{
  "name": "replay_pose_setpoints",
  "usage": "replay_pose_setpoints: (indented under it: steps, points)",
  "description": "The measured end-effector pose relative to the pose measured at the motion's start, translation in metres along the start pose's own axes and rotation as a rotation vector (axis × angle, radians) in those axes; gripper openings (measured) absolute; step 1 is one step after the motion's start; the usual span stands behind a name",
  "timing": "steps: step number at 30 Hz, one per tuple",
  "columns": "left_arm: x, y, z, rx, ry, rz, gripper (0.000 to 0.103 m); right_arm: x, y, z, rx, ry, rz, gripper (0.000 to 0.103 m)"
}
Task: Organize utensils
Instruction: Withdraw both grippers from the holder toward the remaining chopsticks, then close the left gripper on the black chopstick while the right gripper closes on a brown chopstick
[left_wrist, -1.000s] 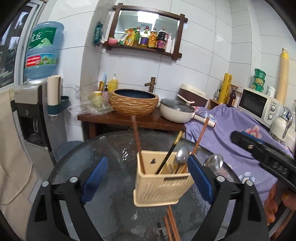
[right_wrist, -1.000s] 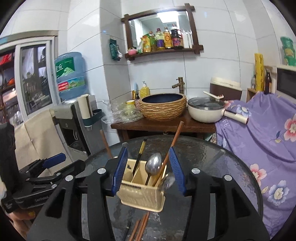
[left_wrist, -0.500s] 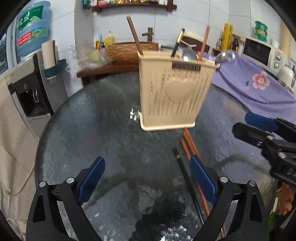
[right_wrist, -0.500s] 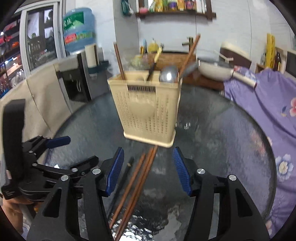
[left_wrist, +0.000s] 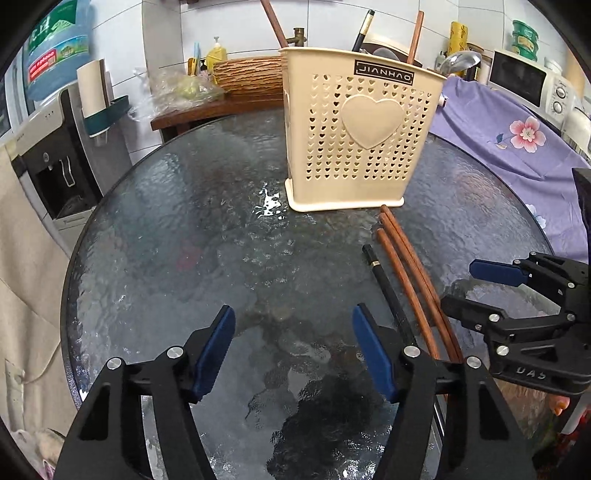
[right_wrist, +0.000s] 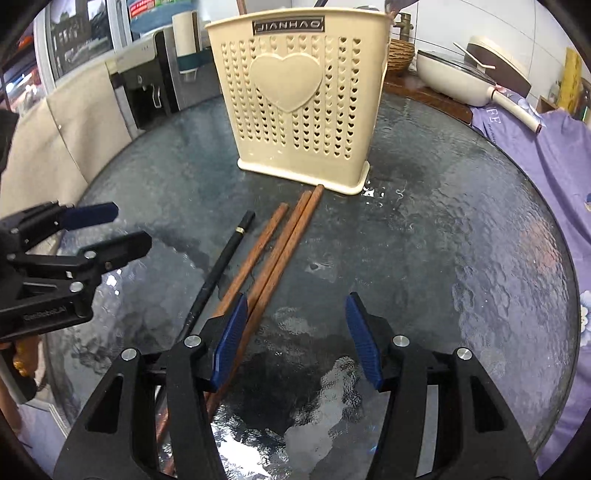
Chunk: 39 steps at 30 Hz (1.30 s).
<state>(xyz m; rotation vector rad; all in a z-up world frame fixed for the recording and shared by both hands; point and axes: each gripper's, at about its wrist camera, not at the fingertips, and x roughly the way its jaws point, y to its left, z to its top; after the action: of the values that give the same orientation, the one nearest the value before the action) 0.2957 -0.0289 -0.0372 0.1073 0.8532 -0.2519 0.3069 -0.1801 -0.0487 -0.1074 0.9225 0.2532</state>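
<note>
Two tongs spread and empty, left tongs (left_wrist: 291, 347) just narrowed, right tongs (right_wrist: 291, 332) beside wooden chopsticks (right_wrist: 273, 258)

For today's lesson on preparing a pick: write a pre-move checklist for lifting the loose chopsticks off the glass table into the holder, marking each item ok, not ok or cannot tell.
1. Left gripper empty, jaws apart after just closing partway: ok.
2. Right gripper empty, jaws apart: ok.
3. Brown chopsticks lying flat on the glass table, unobstructed: ok.
4. Black chopstick apart from the brown ones: ok.
5. A chopstick centred between the right gripper's pads: not ok; they pass under its left finger.
6. Holder upright: ok.
7. Free room inside holder: cannot tell.
</note>
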Motion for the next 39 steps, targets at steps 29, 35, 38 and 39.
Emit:
replay_pose_setpoints:
  steps: [29,35,38,39]
  points:
    - [0.028,-0.044,0.014,0.022,0.058,-0.112,0.049,-0.007,-0.038,-0.002,0.097,0.006,-0.035,0.056]
    - [0.039,-0.053,0.016,0.039,0.081,-0.105,0.044,-0.006,-0.045,-0.004,0.117,0.008,-0.04,0.056]
    - [0.041,-0.056,0.019,0.041,0.084,-0.1,0.043,-0.007,-0.047,-0.004,0.12,0.008,-0.043,0.056]
    - [0.042,-0.057,0.02,0.042,0.087,-0.095,0.042,-0.006,-0.047,-0.004,0.121,0.008,-0.044,0.056]
